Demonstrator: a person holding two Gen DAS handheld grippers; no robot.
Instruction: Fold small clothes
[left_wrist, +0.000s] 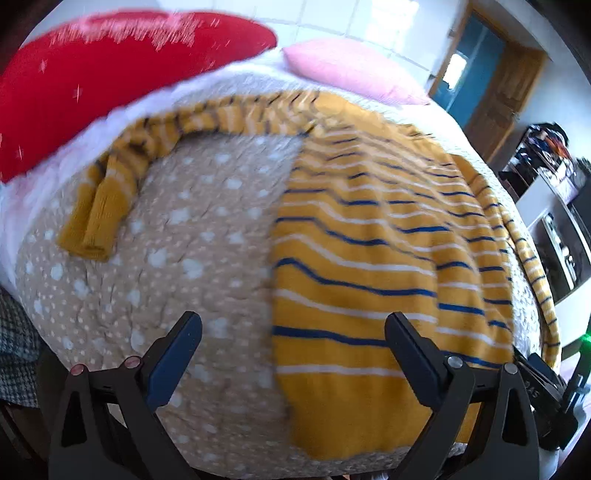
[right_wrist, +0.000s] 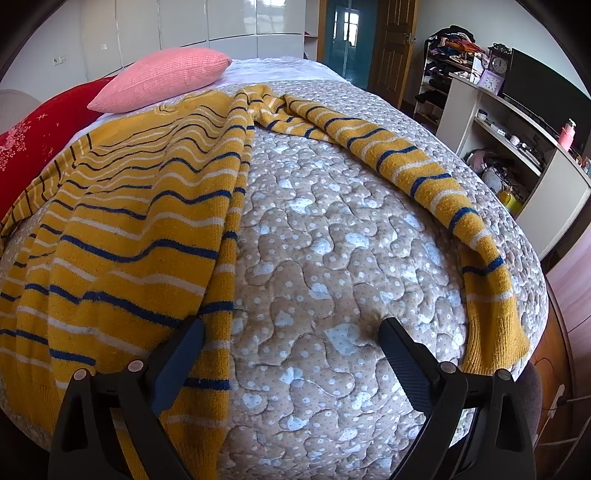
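Note:
A mustard-yellow sweater (left_wrist: 362, 251) with blue and white stripes lies spread flat on the bed, its hem toward me. Its left sleeve (left_wrist: 110, 192) runs out to the left and ends in a plain cuff. In the right wrist view the sweater body (right_wrist: 129, 229) fills the left side and the right sleeve (right_wrist: 436, 184) stretches down to the bed's near right edge. My left gripper (left_wrist: 293, 328) hovers open over the hem's left corner, holding nothing. My right gripper (right_wrist: 291, 332) is open over bare quilt beside the body's right edge, its left finger (right_wrist: 177, 365) over the fabric.
The beige dotted quilt (right_wrist: 325, 258) covers the bed. A red pillow (left_wrist: 110, 74) and a pink pillow (right_wrist: 166, 77) lie at the head. A white shelf unit (right_wrist: 517, 147) with a monitor, clocks and clutter stands to the right, a wooden door (right_wrist: 391, 48) behind.

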